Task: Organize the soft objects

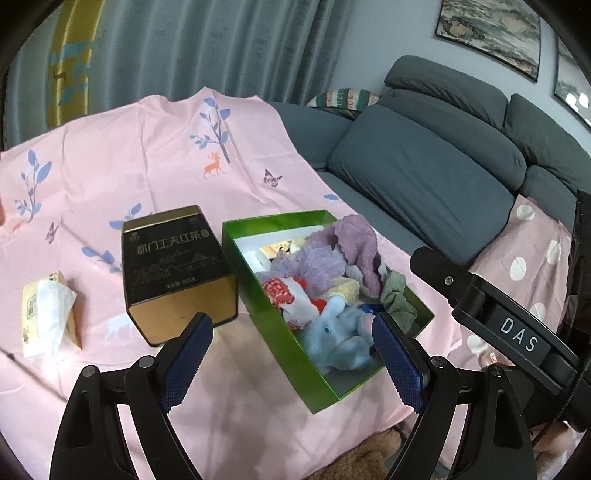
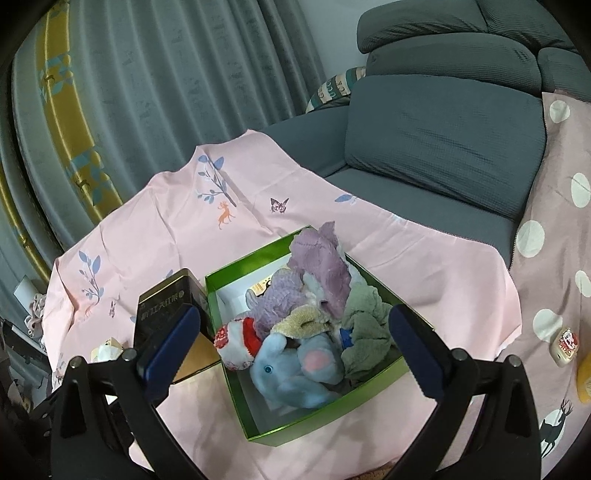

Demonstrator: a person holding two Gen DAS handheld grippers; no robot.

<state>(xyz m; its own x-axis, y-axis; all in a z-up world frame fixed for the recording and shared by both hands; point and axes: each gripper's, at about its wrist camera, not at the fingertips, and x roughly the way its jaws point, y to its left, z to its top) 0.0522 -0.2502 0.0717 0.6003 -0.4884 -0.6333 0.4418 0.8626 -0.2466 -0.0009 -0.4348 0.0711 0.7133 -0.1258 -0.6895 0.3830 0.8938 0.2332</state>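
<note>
Two grippers, left (image 1: 291, 358) and right (image 2: 295, 358), wide open, holding nothing, above full box (image 2: 229, 373); sorting seemingly done, next pull away.

- Grey-teal curtains (image 1: 207, 48) hang across the back, 10 to 12 o'clock; a yellow patterned band (image 1: 72, 62) runs down at 10 o'clock.
- Dark grey sofa (image 1: 436, 177) at 2 o'clock, loose back cushions; a patterned pillow (image 1: 341, 98) wedged behind its arm.
- Framed landscape pictures (image 1: 487, 33) on the pale wall, 1 o'clock.
- Pink printed cloth (image 1: 147, 155) covers the work surface.
- Polka-dot pink fabric (image 2: 554, 221) drapes at 3 o'clock.
- Light soft, even.
</note>
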